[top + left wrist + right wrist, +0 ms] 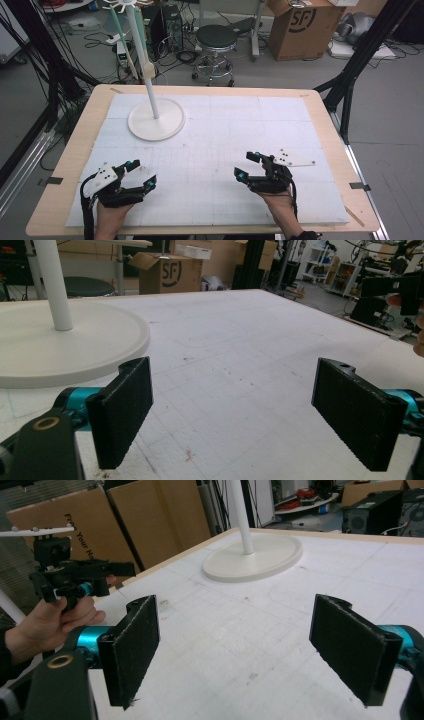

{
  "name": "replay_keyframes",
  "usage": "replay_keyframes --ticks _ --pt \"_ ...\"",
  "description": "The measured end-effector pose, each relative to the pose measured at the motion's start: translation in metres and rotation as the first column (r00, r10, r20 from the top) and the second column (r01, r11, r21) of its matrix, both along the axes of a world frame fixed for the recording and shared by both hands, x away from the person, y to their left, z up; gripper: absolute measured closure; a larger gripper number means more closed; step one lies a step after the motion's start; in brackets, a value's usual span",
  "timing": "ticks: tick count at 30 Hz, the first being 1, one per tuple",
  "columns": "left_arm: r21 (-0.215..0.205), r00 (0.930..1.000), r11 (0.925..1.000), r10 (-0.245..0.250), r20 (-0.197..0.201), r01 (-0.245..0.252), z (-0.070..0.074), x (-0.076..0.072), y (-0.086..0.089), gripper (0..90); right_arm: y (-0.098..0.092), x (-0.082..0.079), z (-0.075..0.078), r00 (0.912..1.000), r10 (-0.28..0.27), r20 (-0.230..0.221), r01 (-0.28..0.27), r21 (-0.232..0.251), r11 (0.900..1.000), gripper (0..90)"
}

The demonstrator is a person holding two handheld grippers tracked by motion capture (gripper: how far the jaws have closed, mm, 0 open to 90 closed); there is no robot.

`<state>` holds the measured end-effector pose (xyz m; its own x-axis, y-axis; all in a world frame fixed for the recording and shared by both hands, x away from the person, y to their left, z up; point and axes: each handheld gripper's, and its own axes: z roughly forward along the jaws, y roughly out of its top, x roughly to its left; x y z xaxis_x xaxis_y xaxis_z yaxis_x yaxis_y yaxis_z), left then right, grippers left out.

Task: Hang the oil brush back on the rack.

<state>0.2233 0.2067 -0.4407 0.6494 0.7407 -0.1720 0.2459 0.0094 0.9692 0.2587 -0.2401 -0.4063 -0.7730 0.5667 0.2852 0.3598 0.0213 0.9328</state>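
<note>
At the near edge of the white foam-covered table (225, 145), the left gripper (141, 175) is held low over the sheet, its jaws spread wide with nothing between them. The right gripper (248, 165) is held likewise, released and empty, well apart from the left. Farther back on the left, the white stand (156, 119) is seen upright on its round base. What may be pale strips hang near its top, though blurred.
</note>
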Motion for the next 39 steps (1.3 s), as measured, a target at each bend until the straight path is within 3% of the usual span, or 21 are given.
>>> replay_keyframes --ticks 5,13,26,39 --pt "0.011 0.9999 0.9999 -0.011 -0.002 0.011 0.0 0.0 -0.003 17.0 -0.004 -0.005 -0.006 0.9999 -0.004 0.01 0.004 -0.007 1.0 19.5" --pt "-0.011 0.9984 0.9983 -0.057 -0.005 0.057 -0.001 -0.001 -0.006 16.6 -0.003 -0.008 -0.011 0.9998 -0.007 0.017 0.008 -0.027 1.0 18.9" --pt "-0.003 0.9973 0.9973 -0.073 -0.005 0.073 0.0 -0.003 -0.01 16.5 -0.011 -0.011 -0.015 0.9993 -0.021 0.031 0.022 -0.053 0.998 18.6" --pt "-0.004 0.9971 0.9971 -0.076 -0.002 0.076 0.0 -0.003 -0.01 16.5 -0.011 -0.01 -0.018 0.9997 -0.025 0.006 0.025 -0.043 0.999 18.5"
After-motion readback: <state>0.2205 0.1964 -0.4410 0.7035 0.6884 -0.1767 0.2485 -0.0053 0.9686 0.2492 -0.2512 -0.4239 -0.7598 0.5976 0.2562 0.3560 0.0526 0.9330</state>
